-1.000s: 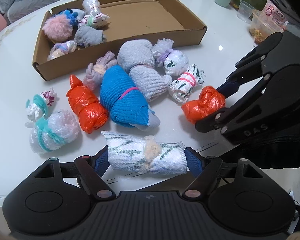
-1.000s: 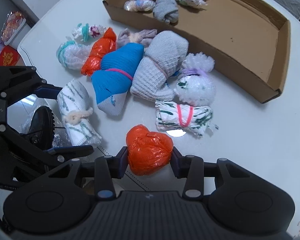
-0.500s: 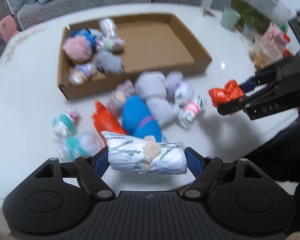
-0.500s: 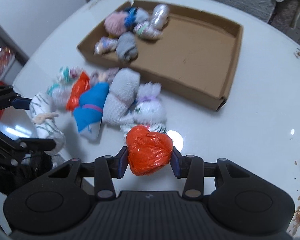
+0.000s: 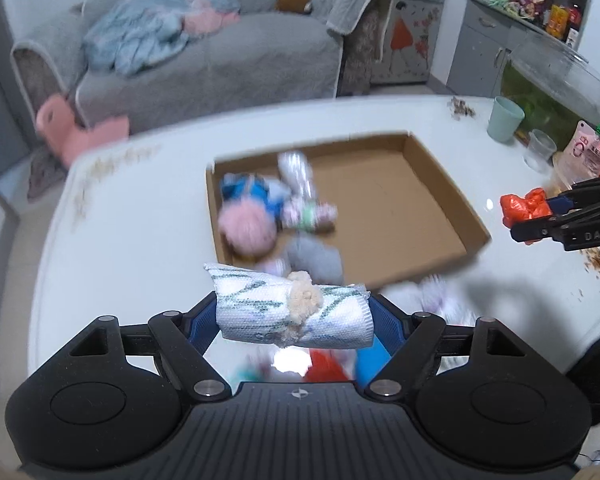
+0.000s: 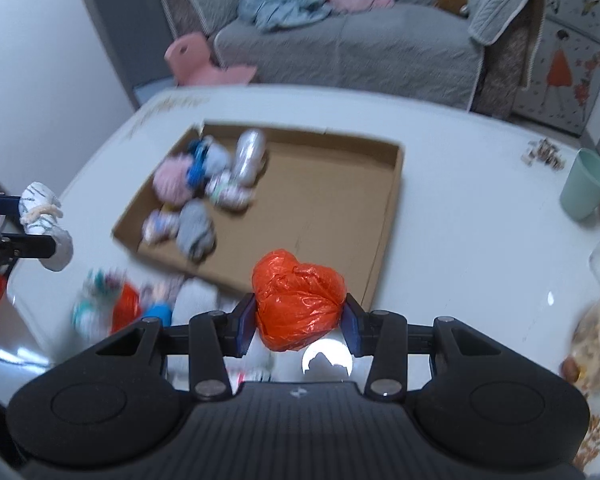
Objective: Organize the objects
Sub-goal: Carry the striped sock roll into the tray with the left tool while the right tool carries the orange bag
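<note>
My left gripper (image 5: 294, 314) is shut on a white rolled sock bundle (image 5: 292, 312) with green marks and a beige tie, lifted above the table's near side. My right gripper (image 6: 298, 318) is shut on an orange plastic bag ball (image 6: 298, 300), held just short of the cardboard tray's near edge. The shallow cardboard tray (image 6: 392, 208) lies ahead with several bundles (image 6: 204, 188) in its left part. In the left wrist view the right gripper (image 5: 540, 216) holds the orange bag ball (image 5: 524, 210) to the right of the tray (image 5: 440, 184). The left gripper (image 6: 18, 220) shows at the far left of the right wrist view.
Several loose bundles (image 6: 112, 304) lie on the white table (image 6: 460, 184) before the tray, blurred. A green cup (image 6: 586, 186), clear cups and snack packets (image 5: 584, 152) stand at the table's right. A grey sofa (image 5: 204, 60) and a pink stool (image 6: 196, 60) stand beyond the table.
Both grippers have risen off the table with their loads and tilted up, so the tray sits lower in view and the sofa shows. The loose pile has slid beneath the grippers.
</note>
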Available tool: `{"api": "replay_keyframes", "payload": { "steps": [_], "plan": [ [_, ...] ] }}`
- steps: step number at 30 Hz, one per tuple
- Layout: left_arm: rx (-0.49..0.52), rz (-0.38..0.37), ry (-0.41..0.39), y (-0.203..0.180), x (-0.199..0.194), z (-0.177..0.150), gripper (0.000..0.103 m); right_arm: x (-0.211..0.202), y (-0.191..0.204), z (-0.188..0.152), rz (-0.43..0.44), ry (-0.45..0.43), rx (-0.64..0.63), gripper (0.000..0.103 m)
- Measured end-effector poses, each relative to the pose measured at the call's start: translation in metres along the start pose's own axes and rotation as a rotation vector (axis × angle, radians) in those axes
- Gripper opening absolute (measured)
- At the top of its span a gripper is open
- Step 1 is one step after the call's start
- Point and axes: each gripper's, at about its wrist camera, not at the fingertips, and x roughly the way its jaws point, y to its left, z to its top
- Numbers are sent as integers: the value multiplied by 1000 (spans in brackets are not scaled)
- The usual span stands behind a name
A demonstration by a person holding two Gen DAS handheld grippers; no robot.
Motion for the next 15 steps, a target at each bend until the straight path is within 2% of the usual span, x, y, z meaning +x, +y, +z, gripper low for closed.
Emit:
{"api": "replay_keyframes", "payload": {
  "steps": [4,8,15],
  "plan": [
    [20,-13,-57,4,13,36,81,2,-14,24,-13,-50,1,40],
    [43,-18,-81,6,35,66,81,15,-25,50,-27,-80,-19,40],
    [65,-65,-53,-6,108,104,81,54,-29,92,-2,-96,-62,40]
  ]
}}
